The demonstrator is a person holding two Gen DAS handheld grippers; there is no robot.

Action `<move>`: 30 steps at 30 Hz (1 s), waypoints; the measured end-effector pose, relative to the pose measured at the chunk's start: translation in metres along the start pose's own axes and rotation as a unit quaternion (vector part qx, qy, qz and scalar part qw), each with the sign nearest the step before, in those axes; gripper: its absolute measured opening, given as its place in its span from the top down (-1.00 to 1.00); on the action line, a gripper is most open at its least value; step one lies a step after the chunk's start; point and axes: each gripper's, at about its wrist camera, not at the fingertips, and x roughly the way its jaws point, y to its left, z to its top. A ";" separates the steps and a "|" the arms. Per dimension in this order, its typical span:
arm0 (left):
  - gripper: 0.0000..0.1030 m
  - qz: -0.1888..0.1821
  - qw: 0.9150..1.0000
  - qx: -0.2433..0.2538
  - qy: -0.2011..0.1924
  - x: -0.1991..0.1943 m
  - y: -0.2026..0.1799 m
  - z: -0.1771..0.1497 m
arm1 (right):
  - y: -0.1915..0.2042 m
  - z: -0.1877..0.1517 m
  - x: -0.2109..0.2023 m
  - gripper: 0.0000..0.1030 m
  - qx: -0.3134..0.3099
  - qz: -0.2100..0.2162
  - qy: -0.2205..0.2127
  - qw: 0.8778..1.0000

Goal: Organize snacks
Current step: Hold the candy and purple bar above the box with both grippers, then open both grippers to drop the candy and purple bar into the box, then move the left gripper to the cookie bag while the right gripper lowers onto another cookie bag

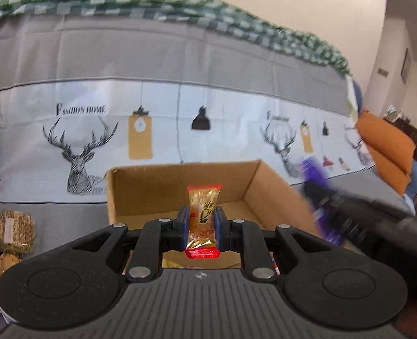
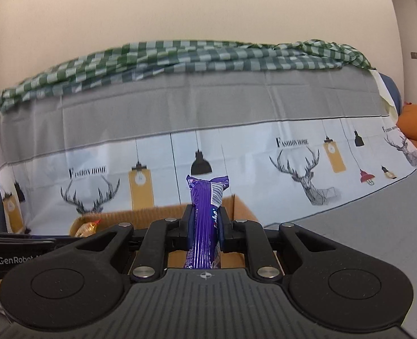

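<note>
Left claw (image 1: 200, 221) clamped on a gold foil snack packet with red ends (image 1: 203, 212), upright over the open brown cardboard box (image 1: 140, 192). Right claw (image 2: 205, 221) squeezed tight on a long purple wrapped bar (image 2: 204, 220), poised above the same box. 2 clear bags of pale cookies (image 1: 15, 230) lying left of the box. Grey cloth-covered tabletop (image 2: 364, 220) beneath. Behind, a grey and white deer-print cover (image 2: 180, 118), green checked cloth (image 2: 180, 56) along its top, orange cushion (image 1: 389, 147) at right, cream wall (image 2: 208, 5).

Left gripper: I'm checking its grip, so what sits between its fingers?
A gold snack packet with red ends stands between the left gripper fingers, above the cardboard box, in the left wrist view.
</note>
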 end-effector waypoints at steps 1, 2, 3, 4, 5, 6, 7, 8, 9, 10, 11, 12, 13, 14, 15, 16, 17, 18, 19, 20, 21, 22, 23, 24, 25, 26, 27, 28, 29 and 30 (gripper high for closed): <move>0.30 0.003 1.000 0.008 -0.012 -0.006 -0.003 -0.002 | 0.005 -0.003 -0.004 0.65 -0.011 0.000 0.004 1.000; -0.04 0.011 1.000 0.011 -0.023 -0.012 -0.006 -0.005 | 0.008 -0.007 -0.010 0.56 -0.019 -0.012 0.000 1.000; -0.10 0.012 0.999 0.003 -0.032 -0.019 -0.005 -0.007 | 0.010 -0.010 -0.016 0.11 -0.019 -0.025 -0.004 0.999; -0.10 0.009 0.999 -0.010 -0.033 -0.023 -0.003 -0.009 | 0.008 -0.013 -0.022 -0.36 -0.011 -0.029 -0.009 0.999; -0.10 0.006 0.999 -0.023 -0.032 -0.027 0.000 -0.011 | 0.006 -0.015 -0.028 -0.42 -0.005 -0.029 -0.013 0.999; -0.10 0.008 0.999 -0.033 -0.036 -0.032 0.001 -0.013 | 0.006 -0.018 -0.034 -0.37 -0.004 -0.028 -0.017 0.999; -0.10 0.014 0.998 -0.037 -0.040 -0.036 0.002 -0.017 | 0.007 -0.021 -0.039 -0.36 -0.008 -0.025 -0.020 0.999; -0.10 0.019 0.998 -0.037 -0.041 -0.041 0.001 -0.020 | 0.008 -0.025 -0.044 -0.36 -0.013 -0.023 -0.024 0.999; -0.10 0.022 0.998 -0.038 -0.042 -0.045 0.000 -0.024 | 0.009 -0.028 -0.049 -0.37 -0.016 -0.021 -0.028 0.999; -0.10 0.028 0.998 -0.035 -0.041 -0.049 0.000 -0.028 | 0.010 -0.030 -0.054 -0.38 -0.014 -0.019 -0.032 0.999; -0.09 0.035 0.998 -0.033 -0.040 -0.053 -0.001 -0.031 | 0.010 -0.032 -0.060 -0.38 -0.010 -0.017 -0.037 0.999; -0.09 0.039 0.998 -0.030 -0.042 -0.059 -0.001 -0.034 | 0.010 -0.032 -0.066 -0.39 -0.004 -0.013 -0.043 0.999; -0.09 0.043 0.997 -0.029 -0.049 -0.066 -0.001 -0.036 | 0.010 -0.033 -0.072 -0.39 0.001 -0.009 -0.051 0.999; -0.09 0.050 0.997 -0.028 -0.052 -0.073 -0.001 -0.039 | 0.008 -0.033 -0.079 -0.40 0.006 -0.006 -0.060 0.998; -0.09 0.056 0.997 -0.028 -0.055 -0.080 -0.002 -0.041 | 0.008 -0.033 -0.087 -0.40 0.009 -0.003 -0.069 0.998; -0.09 0.059 0.996 -0.032 -0.058 -0.087 -0.002 -0.044 | 0.006 -0.032 -0.094 -0.41 0.015 -0.001 -0.074 0.997; -0.09 0.056 0.996 -0.037 -0.057 -0.092 -0.004 -0.047 | 0.004 -0.032 -0.102 -0.42 0.027 0.004 -0.076 0.997; -0.09 0.049 0.997 -0.040 -0.051 -0.097 -0.006 -0.051 | 0.001 -0.032 -0.109 -0.44 0.039 0.005 -0.076 0.996; -0.09 0.043 0.997 -0.038 -0.048 -0.100 -0.009 -0.054 | -0.002 -0.033 -0.118 -0.45 0.047 0.001 -0.078 0.996; -0.09 0.038 0.997 -0.026 -0.055 -0.104 -0.013 -0.056 | -0.004 -0.033 -0.126 -0.45 0.051 0.001 -0.080 0.995; -0.09 0.043 0.996 -0.002 -0.072 -0.107 -0.018 -0.058 | -0.005 -0.033 -0.132 -0.46 0.049 0.002 -0.088 0.995; -0.09 0.047 0.995 0.020 -0.084 -0.107 -0.022 -0.058 | -0.003 -0.033 -0.136 -0.47 0.036 -0.007 -0.101 0.994; -0.09 0.047 0.995 0.029 -0.086 -0.104 -0.023 -0.054 | 0.000 -0.032 -0.137 -0.49 0.016 -0.027 -0.109 0.994; -0.08 0.046 0.995 0.017 -0.086 -0.101 -0.020 -0.048 | 0.004 -0.028 -0.133 -0.52 0.003 -0.040 -0.105 0.994; -0.08 0.048 0.995 -0.005 -0.090 -0.098 -0.015 -0.038 | 0.006 -0.023 -0.127 -0.51 0.001 -0.043 -0.100 0.994; -0.07 0.050 0.994 -0.015 -0.097 -0.095 -0.010 -0.029 | 0.007 -0.016 -0.123 -0.51 0.013 -0.041 -0.104 0.994; -0.07 0.057 0.993 -0.015 -0.104 -0.091 -0.007 -0.018 | 0.009 -0.008 -0.118 -0.51 0.028 -0.037 -0.112 0.993; -0.05 0.073 0.991 -0.007 -0.112 -0.086 -0.004 -0.007 | 0.013 0.001 -0.113 -0.51 0.036 -0.030 -0.119 0.992; 0.02 0.087 0.989 -0.001 -0.117 -0.081 0.000 0.004 | 0.021 0.010 -0.107 -0.51 0.041 -0.025 -0.129 0.990; 0.12 0.097 0.988 -0.002 -0.121 -0.076 0.007 0.014 | 0.029 0.018 -0.101 -0.51 0.044 -0.025 -0.140 0.989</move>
